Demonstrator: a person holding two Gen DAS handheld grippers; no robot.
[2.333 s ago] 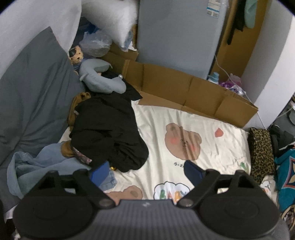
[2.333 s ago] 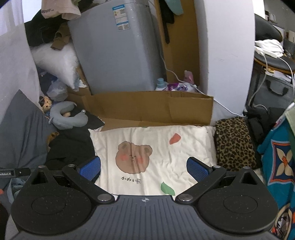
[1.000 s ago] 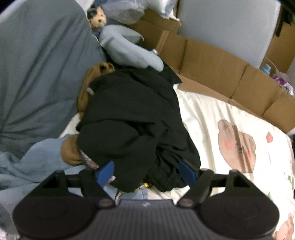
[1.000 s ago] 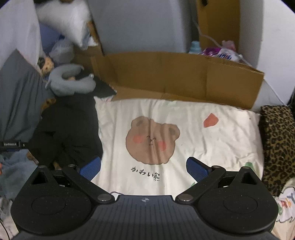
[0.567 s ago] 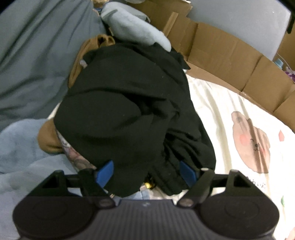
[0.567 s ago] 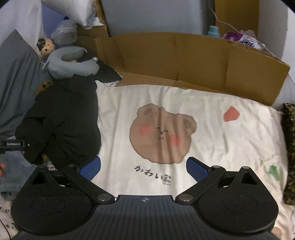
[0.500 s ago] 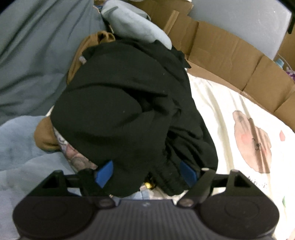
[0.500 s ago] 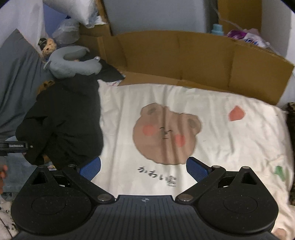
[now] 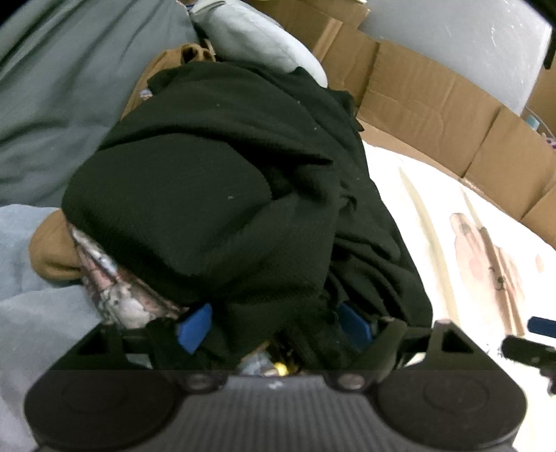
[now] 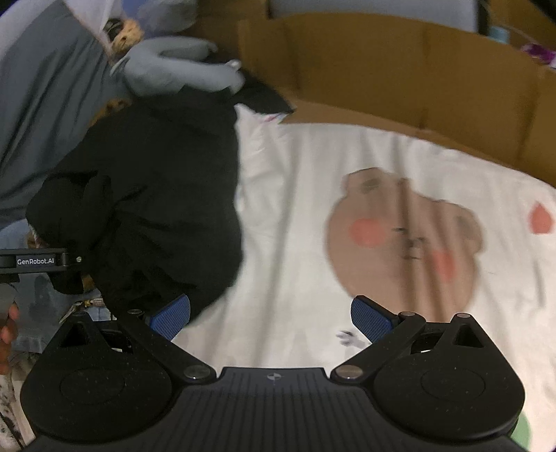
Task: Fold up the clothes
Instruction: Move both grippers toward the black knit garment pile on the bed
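Leftmost, a grey-green pillow (image 9: 62, 97) slopes up along the edge of the bed, and a pale blue fleece blanket (image 9: 31, 313) is bunched below it. Against these lies the heap of clothes: a black garment (image 9: 222, 194) on top, with a brown garment (image 9: 52, 250) and a patterned pinkish-grey fabric (image 9: 111, 288) poking out underneath on its left side. A grey neck pillow (image 10: 173, 69) sits at the far end of the heap, with a small stuffed toy (image 10: 121, 29) beside it; both are blurred.

The left gripper (image 9: 274, 327) is pushed into the near edge of the black garment, and black cloth fills the gap between its blue pads (image 9: 194, 327). Its jaws are closing, though I cannot see the pads pressing on the cloth yet.

To the right of the heap, the bed is covered by a white sheet (image 10: 295, 243) printed with a brown bear face (image 10: 406, 236) with pink cheeks and a small red shape (image 10: 540, 219). The right gripper (image 10: 271, 318) hangs over this sheet with its jaws spread wide and nothing between them, its left pad just at the black garment's edge. At the far left of the right wrist view, part of a person's hand (image 10: 7, 333) shows.

Behind the bed runs a low wall of flattened cardboard (image 9: 434, 107), and behind that stands a grey appliance (image 9: 462, 45).
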